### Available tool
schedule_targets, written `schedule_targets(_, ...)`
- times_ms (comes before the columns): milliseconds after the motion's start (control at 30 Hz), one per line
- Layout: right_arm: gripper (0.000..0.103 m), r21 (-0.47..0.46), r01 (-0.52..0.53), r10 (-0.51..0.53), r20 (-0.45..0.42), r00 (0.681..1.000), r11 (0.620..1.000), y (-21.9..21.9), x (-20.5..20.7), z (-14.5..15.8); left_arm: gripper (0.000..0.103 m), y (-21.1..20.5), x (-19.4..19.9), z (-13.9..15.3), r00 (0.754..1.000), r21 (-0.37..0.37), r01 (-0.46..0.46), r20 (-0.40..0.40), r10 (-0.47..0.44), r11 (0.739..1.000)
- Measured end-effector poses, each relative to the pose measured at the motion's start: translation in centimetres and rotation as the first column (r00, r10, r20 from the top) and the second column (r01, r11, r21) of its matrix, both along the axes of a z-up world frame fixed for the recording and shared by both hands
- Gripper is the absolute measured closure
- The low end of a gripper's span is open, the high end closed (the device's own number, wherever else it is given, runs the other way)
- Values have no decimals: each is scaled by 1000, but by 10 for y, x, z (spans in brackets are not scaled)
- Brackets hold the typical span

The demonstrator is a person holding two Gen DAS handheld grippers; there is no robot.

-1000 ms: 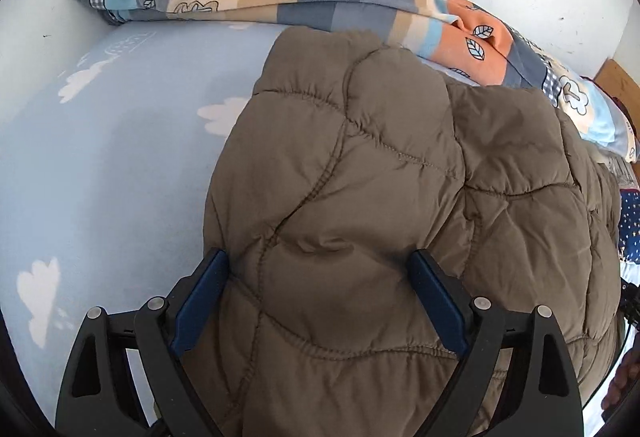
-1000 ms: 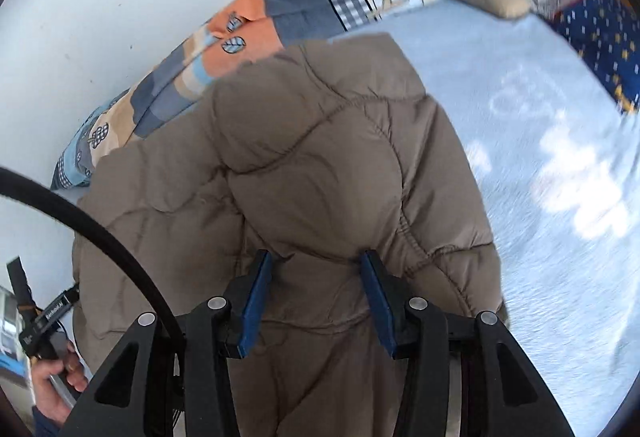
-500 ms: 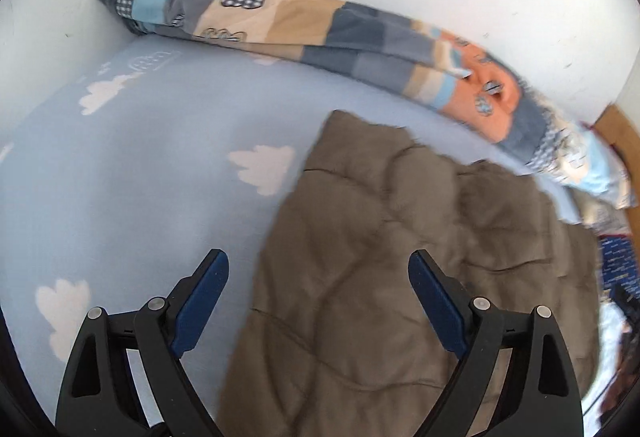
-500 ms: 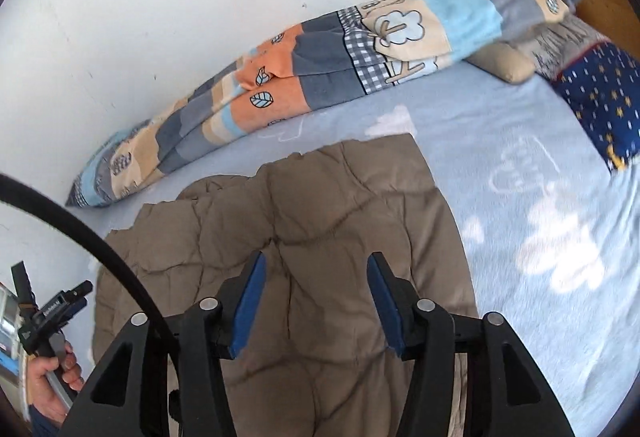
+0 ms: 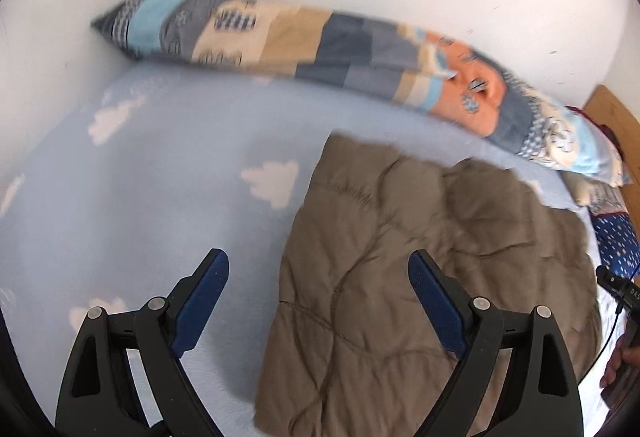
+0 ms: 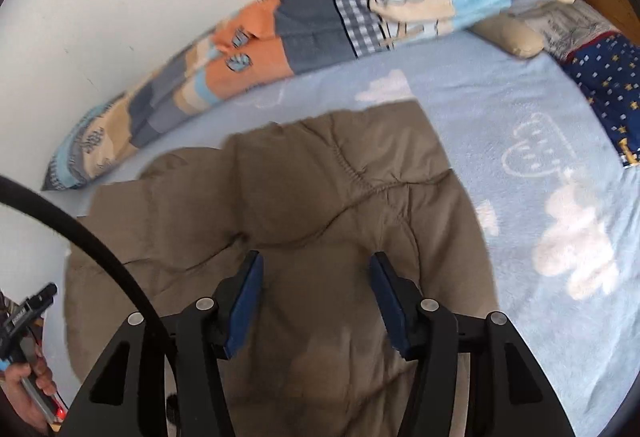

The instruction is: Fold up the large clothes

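1. Brown quilted puffer jacket (image 5: 432, 277) is lying flat mid-bed on the light-blue cloud-print sheet (image 5: 152, 205), far edge nearing the wall-side patchwork bolster (image 5: 320, 49).
2. Left gripper (image 5: 318, 301) is hovering w/ fingers spread wide, holding nothing; right gripper (image 6: 316, 301) likewise, empty above the jacket.
3. Risk: puffy fill is likely springing back, undoing the fold; a slick shell could slip from a shallow pinch.
4. No containers in view.

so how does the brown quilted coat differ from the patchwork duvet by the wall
The brown quilted coat is one plain colour; the patchwork duvet mixes orange, blue, grey and beige blocks. The coat lies spread flat mid-bed; the duvet is bunched into a long roll against the wall. Both are padded and rest on the cloud-print sheet.
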State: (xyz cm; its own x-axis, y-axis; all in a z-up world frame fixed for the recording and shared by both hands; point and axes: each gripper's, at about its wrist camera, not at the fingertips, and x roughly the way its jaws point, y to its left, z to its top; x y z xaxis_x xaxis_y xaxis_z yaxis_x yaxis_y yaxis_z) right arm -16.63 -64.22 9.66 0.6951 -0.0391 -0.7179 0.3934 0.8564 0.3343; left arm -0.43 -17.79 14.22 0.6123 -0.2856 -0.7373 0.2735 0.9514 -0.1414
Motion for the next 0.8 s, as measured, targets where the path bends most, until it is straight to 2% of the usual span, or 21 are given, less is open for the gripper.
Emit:
schedule_targets(100,43,-19,-1,3,71,997,1000,17,-31,30,12,5,-26,34,997,1,38,67,-38,999)
schedule_targets(200,36,-37,-1,6,129,992,999,32,-62,50,12,5,-47,58,994,-29,79,78,-76,996)
schedule_targets(333,35,-24,-6,10,173,985,1000,43,-93,61,12,-15,-73,98,984,-19,149,103,-146,989)
schedule_targets(433,35,-39,-14,21,193,981,999,46,-109,66,12,-34,-99,137,968,4,193,161,-191,981)
schedule_targets(567,35,-37,-9,17,223,975,999,42,-123,73,12,-50,-126,177,951,-79,268,182,-250,960)
schedule_targets(667,35,-20,-23,27,234,972,1000,42,-127,75,12,-59,-139,176,944,-144,314,154,-292,938)
schedule_targets(733,35,-19,-34,37,235,971,999,43,-126,75,12,-66,-146,158,938,-137,336,142,-317,932)
schedule_targets(800,35,-21,-48,52,230,972,999,44,-123,73,12,-68,-145,128,942,-124,329,109,-316,936)
